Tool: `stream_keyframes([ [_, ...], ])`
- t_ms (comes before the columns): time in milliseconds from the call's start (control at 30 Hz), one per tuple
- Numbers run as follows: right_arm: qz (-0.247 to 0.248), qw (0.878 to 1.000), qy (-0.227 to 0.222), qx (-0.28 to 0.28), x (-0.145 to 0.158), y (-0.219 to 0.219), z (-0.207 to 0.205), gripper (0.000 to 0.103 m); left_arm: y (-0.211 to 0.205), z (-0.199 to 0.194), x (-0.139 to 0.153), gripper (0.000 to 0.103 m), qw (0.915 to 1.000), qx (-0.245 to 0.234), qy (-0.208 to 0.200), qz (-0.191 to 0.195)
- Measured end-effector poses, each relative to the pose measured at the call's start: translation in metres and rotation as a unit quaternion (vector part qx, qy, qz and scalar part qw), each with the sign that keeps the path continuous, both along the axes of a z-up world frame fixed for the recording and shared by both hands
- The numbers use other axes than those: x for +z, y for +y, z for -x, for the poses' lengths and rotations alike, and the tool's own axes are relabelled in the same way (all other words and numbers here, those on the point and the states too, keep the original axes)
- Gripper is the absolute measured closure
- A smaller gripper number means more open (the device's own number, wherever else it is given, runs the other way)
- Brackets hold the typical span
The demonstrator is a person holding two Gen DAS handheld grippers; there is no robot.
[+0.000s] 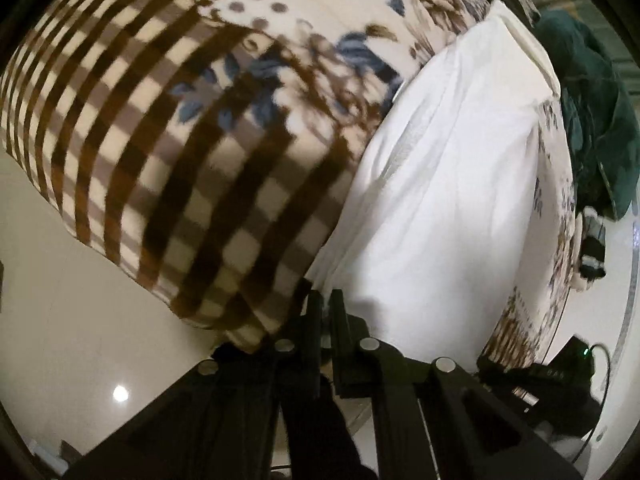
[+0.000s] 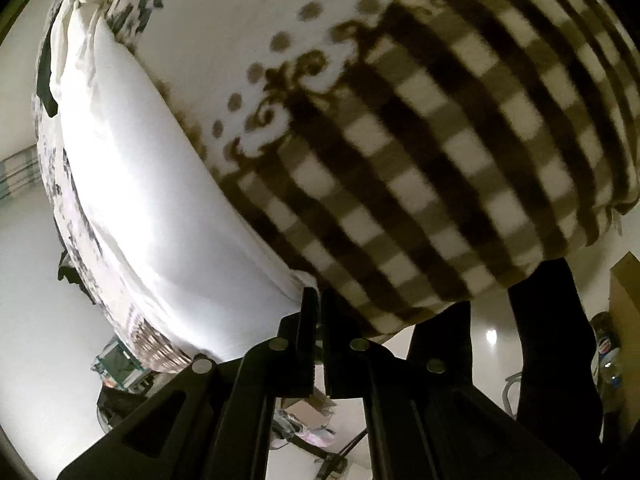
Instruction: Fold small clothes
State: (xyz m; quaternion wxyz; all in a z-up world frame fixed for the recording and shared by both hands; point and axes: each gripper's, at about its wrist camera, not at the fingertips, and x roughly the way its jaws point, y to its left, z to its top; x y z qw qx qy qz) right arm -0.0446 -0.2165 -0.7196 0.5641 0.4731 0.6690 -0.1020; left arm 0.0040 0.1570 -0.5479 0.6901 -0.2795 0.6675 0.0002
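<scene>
White garment [image 1: 448, 184]: lies flat along patterned bed blanket [image 1: 168, 128], apparently folded lengthwise; further folds judged outstanding. Left hand-held gripper [image 1: 326, 300] and right hand-held gripper [image 2: 316, 300]: jaws nearly together at its near corners; grip uncertain.

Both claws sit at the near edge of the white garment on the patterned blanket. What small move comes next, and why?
Probably lift both claws together and carry that edge forward. The left claw and right claw look shut on the white garment, which lies long and flat on the blanket, unfolded.
</scene>
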Motion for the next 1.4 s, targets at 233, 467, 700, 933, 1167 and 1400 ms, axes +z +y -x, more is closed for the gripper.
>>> stream_keyframes([
  [233, 0.007, 0.997, -0.004, 0.076, -0.007, 0.002, -0.014, 0.098, 0.014, -0.003, 0.02, 0.097, 0.9989, -0.046, 0.01, -0.003],
  [467, 0.019, 0.994, -0.042, 0.099, 0.05, -0.018, -0.048, 0.041, 0.011, -0.078, 0.094, 0.006, 0.9887, -0.11, -0.082, -0.061],
  [700, 0.054, 0.986, -0.135, 0.086, 0.128, -0.059, -0.159, 0.039, -0.029, -0.251, 0.14, 0.006, 0.9706, -0.126, -0.193, -0.07],
  [933, 0.079, 0.97, -0.208, 0.101, 0.151, -0.089, -0.331, 0.039, -0.074, -0.384, 0.114, 0.006, 0.9663, -0.163, -0.172, -0.1],
  [1167, 0.045, 0.964, -0.201, 0.169, 0.101, -0.084, -0.488, 0.042, -0.097, -0.459, 0.069, 0.006, 0.9699, -0.168, -0.142, -0.105],
  [1400, 0.109, 0.951, -0.224, 0.185, 0.082, -0.076, -0.54, 0.097, -0.1, -0.494, 0.043, 0.006, 0.9765, -0.157, -0.123, -0.082],
])
